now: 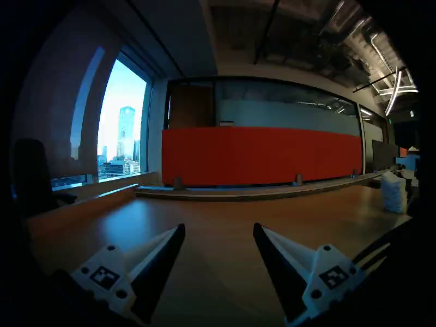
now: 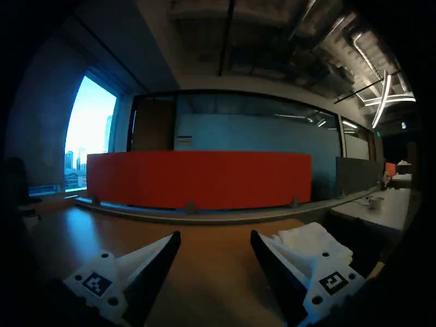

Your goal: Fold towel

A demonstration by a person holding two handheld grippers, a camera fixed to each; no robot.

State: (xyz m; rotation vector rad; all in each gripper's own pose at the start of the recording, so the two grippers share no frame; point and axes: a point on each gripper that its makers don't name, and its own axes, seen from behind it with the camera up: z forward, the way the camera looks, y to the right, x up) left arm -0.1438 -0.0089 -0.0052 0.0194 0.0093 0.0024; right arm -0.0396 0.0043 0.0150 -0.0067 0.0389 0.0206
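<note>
Facing the red partition (image 1: pixel 261 155), your left gripper (image 1: pixel 218 226) and right gripper (image 2: pixel 215 234) both stand open and empty; the towel (image 2: pixel 313 240) sits on the desk (image 2: pixel 215 283) at four o'clock from your right gripper.

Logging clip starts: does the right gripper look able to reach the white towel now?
Probably yes: the right gripper is open, and the towel lies just past one finger, with nothing between them.

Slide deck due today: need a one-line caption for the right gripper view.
Open right gripper low over a wooden desk, white towel beside its right finger, red divider behind.
</note>
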